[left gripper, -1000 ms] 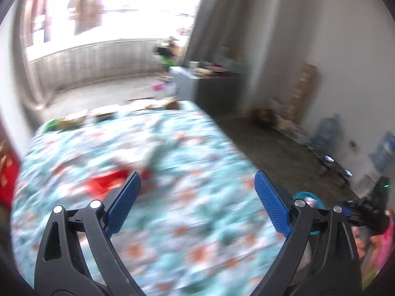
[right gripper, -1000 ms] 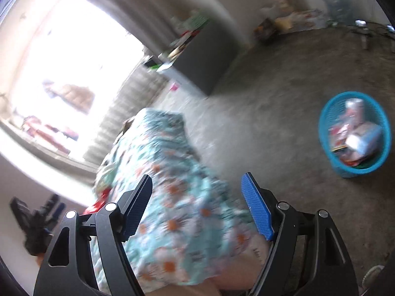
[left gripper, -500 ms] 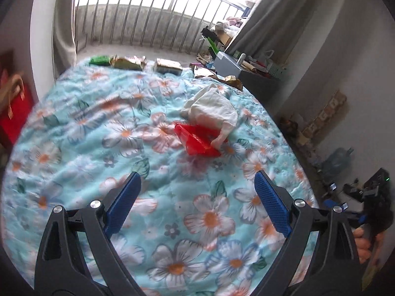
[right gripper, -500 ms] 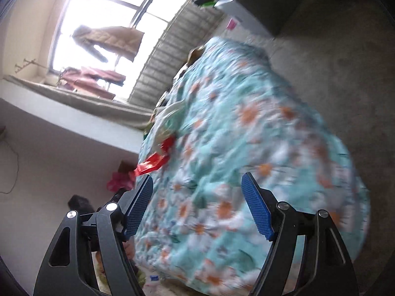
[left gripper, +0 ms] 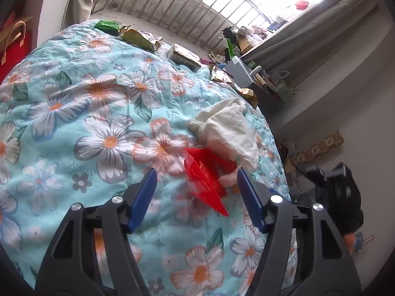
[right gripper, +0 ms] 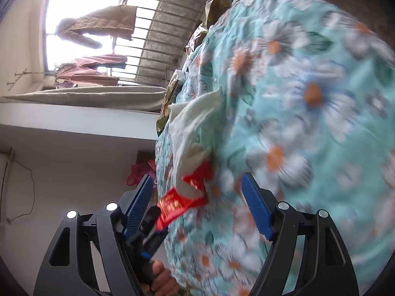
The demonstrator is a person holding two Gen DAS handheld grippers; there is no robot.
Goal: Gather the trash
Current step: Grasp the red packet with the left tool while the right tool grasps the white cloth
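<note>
Apparently red wrapper (left gripper: 206, 177) — between left gripper (left gripper: 197, 197) pads

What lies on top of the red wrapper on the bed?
A crumpled white tissue overlaps the far end of the red wrapper on the floral bedspread. The wrapper's covered end is hidden, and so is anything beneath the tissue.

Left wrist view looks forward and down along its fingers from close above the floral bedspread (left gripper: 98, 135), facing the barred window (left gripper: 197, 2) beyond the bed's far edge. Right wrist view is rolled sideways, close beside the bed's edge, facing the same window. Both views share the red wrapper (left gripper: 205, 177) (right gripper: 182, 199) and white cloth (left gripper: 227, 128) (right gripper: 190, 123).
</note>
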